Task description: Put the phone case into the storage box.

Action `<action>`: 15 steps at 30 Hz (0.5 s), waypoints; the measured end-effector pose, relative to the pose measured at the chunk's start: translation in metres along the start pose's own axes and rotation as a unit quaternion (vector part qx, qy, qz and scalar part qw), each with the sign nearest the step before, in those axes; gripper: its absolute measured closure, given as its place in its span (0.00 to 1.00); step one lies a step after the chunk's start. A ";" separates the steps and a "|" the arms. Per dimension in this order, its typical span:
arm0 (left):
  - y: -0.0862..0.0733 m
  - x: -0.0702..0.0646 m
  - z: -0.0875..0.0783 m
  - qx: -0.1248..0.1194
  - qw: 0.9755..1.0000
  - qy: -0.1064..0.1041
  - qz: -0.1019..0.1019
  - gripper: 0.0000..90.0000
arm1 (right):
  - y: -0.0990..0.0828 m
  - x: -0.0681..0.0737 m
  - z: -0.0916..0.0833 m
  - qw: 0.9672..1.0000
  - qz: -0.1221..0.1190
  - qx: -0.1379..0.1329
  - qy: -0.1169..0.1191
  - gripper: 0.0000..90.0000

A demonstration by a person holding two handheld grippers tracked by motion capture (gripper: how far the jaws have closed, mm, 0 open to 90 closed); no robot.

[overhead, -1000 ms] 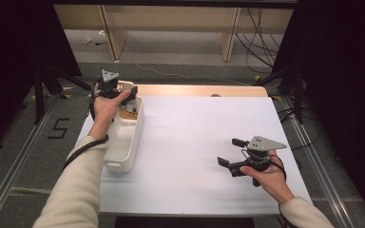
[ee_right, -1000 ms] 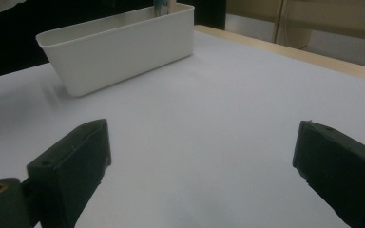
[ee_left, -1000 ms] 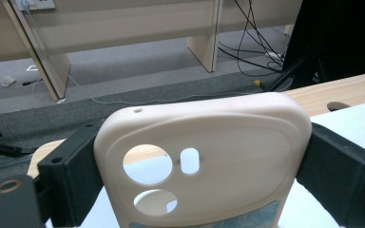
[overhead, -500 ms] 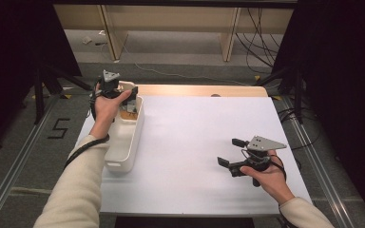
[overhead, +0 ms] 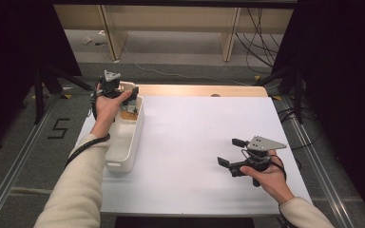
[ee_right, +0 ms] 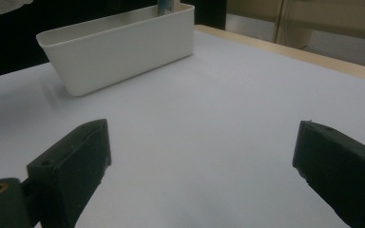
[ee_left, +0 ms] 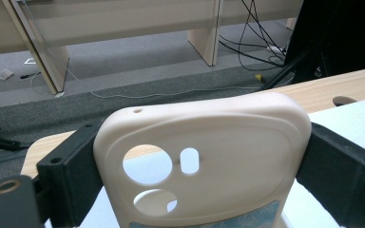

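Wooden shelving legs and loose cables stand beyond the table.

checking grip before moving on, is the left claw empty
No, the left claw is closed on a cream plastic phone case with camera cutouts, pinched between both black jaws.

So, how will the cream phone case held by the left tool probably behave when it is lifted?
The phone case looks thin with big cut-outs, so it is probably light. It keeps its shape between the left tool, so it seems fairly stiff. Its smooth, rounded edges might slip.
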State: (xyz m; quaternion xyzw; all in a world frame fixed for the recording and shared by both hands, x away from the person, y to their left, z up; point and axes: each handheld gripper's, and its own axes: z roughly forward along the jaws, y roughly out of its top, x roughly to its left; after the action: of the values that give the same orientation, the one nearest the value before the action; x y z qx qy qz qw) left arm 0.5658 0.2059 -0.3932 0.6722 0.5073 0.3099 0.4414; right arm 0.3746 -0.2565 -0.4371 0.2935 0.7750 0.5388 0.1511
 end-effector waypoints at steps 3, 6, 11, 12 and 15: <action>-0.001 0.000 0.001 0.003 1.000 0.000 0.001 0.10 | 0.000 0.000 0.000 1.000 0.000 0.000 0.000 0.07; -0.002 0.000 0.003 0.005 1.000 0.000 0.000 0.10 | 0.000 0.000 0.000 1.000 0.000 0.000 -0.001 0.07; -0.003 0.001 0.004 0.008 1.000 -0.001 -0.003 0.10 | 0.000 0.000 0.000 1.000 0.000 0.000 -0.001 0.07; -0.003 0.001 0.004 0.009 1.000 -0.002 -0.002 0.10 | 0.000 0.000 0.000 1.000 0.000 0.000 0.000 0.07; -0.003 0.001 0.005 0.009 1.000 -0.001 -0.003 0.10 | 0.000 0.000 0.000 1.000 0.000 0.000 0.000 0.07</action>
State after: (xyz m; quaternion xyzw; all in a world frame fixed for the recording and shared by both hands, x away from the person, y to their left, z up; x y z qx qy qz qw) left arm 0.5694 0.2058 -0.3987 0.6754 0.5113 0.3030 0.4366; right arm 0.3747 -0.2566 -0.4370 0.2934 0.7749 0.5389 0.1517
